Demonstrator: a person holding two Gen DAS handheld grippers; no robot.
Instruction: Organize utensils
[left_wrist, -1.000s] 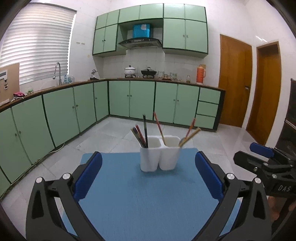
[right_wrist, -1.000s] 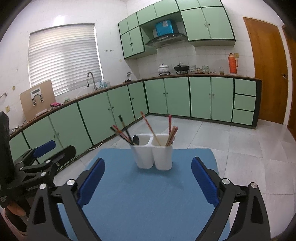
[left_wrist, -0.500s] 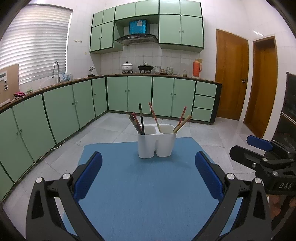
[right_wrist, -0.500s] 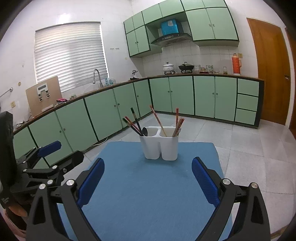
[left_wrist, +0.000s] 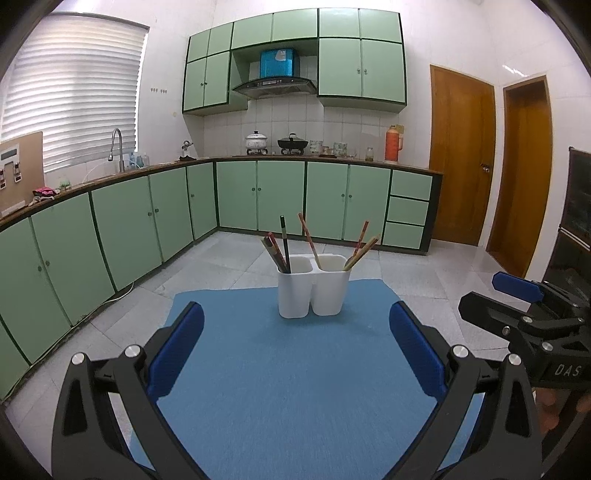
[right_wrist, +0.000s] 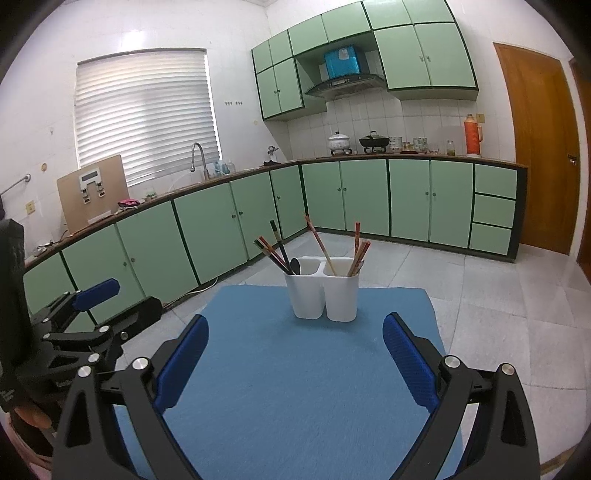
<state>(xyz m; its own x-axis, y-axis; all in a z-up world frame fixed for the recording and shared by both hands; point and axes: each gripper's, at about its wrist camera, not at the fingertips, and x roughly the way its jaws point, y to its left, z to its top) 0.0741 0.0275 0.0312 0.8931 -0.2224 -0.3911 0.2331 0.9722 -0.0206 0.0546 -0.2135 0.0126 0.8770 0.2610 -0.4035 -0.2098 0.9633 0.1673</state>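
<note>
A white two-compartment utensil holder (left_wrist: 313, 286) stands upright near the far edge of a blue mat (left_wrist: 295, 387); it also shows in the right wrist view (right_wrist: 325, 291). Its left compartment holds dark and red chopsticks (left_wrist: 277, 247) and a dark spoon (right_wrist: 294, 266). Its right compartment holds reddish and wooden chopsticks (left_wrist: 360, 245). My left gripper (left_wrist: 295, 343) is open and empty, well short of the holder. My right gripper (right_wrist: 295, 349) is open and empty too, beside the left one, which shows at the left of the right wrist view (right_wrist: 85, 317).
The mat (right_wrist: 295, 387) covers a small table with tiled floor (left_wrist: 424, 273) around it. Green kitchen cabinets (left_wrist: 147, 221) run along the left and back walls. Wooden doors (left_wrist: 461, 158) stand at the right.
Both grippers have drawn back and risen a little, so the holder looks smaller and farther away. Both stay open and empty.
</note>
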